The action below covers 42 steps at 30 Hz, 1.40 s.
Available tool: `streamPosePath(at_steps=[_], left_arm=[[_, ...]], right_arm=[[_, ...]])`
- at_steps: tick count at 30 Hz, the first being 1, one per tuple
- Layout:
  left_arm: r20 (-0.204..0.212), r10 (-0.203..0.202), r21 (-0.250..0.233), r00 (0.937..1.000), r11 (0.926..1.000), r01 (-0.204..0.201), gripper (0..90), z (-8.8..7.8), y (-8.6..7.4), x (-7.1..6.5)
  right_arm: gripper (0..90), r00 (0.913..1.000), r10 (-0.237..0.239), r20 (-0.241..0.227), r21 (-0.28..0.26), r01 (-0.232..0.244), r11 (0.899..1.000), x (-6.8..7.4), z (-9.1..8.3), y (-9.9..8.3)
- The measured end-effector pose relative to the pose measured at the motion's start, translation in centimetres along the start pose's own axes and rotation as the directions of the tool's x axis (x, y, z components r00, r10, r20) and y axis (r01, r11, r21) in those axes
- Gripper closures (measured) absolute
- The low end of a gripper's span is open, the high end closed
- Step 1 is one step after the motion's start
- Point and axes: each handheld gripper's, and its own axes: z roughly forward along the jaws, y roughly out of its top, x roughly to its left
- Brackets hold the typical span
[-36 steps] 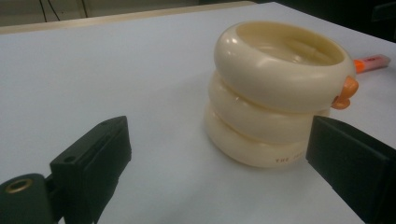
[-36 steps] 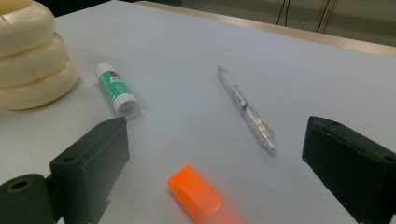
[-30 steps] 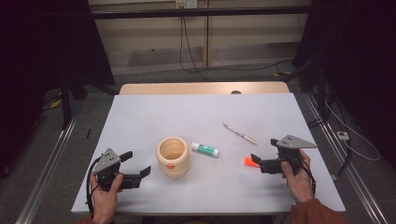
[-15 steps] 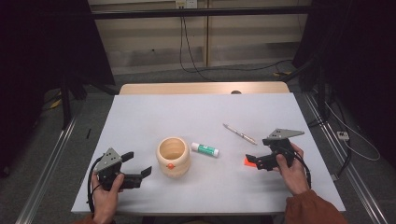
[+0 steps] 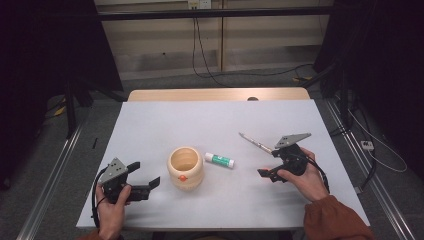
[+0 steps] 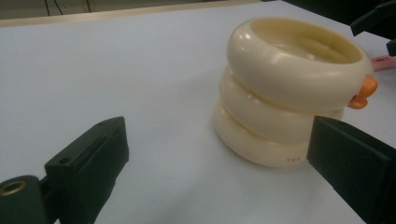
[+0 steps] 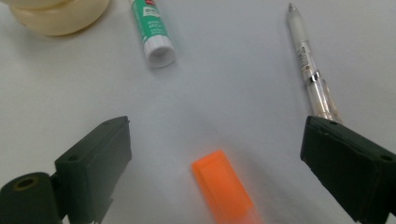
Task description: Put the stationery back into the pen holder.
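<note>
An orange marker (image 7: 224,189), blocky and matte, lies on the white table (image 5: 210,125) between the wide-spread jaws of our right tool (image 7: 224,172), touching neither. Our left tool (image 6: 219,172), also wide, faces a glossy cream holder (image 5: 185,167) of three stacked rings with an orange knob; its inside looks empty. A green-labelled glue stick (image 5: 219,160) and a clear pen (image 7: 308,65) lie nearby.

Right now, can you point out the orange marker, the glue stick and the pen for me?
orange marker (image 7: 223,186): right gripper view, on its orange cap.
glue stick (image 7: 150,27): right gripper view, on its green label.
pen (image 7: 309,70): right gripper view, on the middle of its clear barrel.
</note>
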Motion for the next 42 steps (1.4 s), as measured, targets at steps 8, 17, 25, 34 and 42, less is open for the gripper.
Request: streamPosePath(at_steps=[8, 17, 25, 34, 42], left_arm=[[0.005, 0.01, -0.002, 0.9999, 1.0, -0.01, 5.4, -0.1, 0.1, -0.3], [0.003, 0.007, -0.002, 1.0, 1.0, -0.007, 5.4, -0.1, 0.0, -0.3], [0.002, 0.017, 0.002, 0.9999, 0.9999, -0.017, 5.3, 0.0, 0.0, -0.2], [0.0, 0.008, 0.003, 1.0, 1.0, -0.008, 5.4, 0.0, 0.0, -0.2], [0.003, 0.013, 0.007, 0.9999, 0.9999, -0.013, 5.4, 0.0, 0.0, -0.3]], right_arm=[[10.5, 0.999, -0.025, -0.036, 0.043, 0.026, 0.999, -0.5, -0.2, 0.6], [15.9, 0.9961, -0.076, -0.046, 0.117, 0.081, 0.99, -0.2, -0.2, 0.2], [18.2, 0.9935, -0.11, -0.029, 0.212, 0.114, 0.971, -0.9, -0.4, 0.0], [30.7, 0.9837, -0.163, -0.075, 0.31, 0.179, 0.934, -0.8, -0.2, 0.1], [42.9, 0.978, -0.197, -0.068, 0.381, 0.208, 0.901, -0.9, 0.6, 0.2]])
